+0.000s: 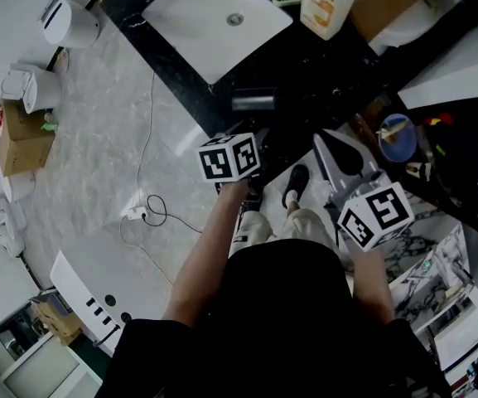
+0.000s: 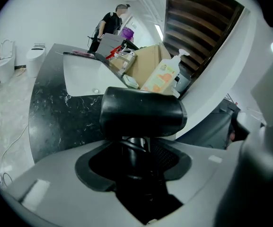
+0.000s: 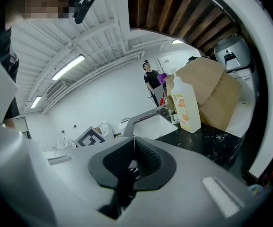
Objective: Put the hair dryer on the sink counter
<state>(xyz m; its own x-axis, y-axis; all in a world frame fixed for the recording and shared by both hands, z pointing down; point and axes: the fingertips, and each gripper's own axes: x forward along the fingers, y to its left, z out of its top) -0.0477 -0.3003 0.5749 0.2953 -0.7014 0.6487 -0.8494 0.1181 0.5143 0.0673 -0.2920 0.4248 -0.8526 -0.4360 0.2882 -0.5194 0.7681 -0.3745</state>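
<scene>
Gripping hair dryer (image 2: 143, 112) by handle between left gripper (image 2: 134, 151) jaws: matte black, short rounded barrel set crosswise. Held aloft near edge of black marbled sink counter (image 2: 46, 122). Right gripper (image 3: 132, 161) closed, empty.

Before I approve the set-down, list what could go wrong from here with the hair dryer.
1. The left tool clamps the black hair dryer only by its handle, bulky barrel beyond the jaws; it could pivot or slip.
2. The white sink basin lies just past the bare black marble counter; released too far on, the dryer might roll in.
3. The white pump bottle stands nearby and could be knocked.
</scene>
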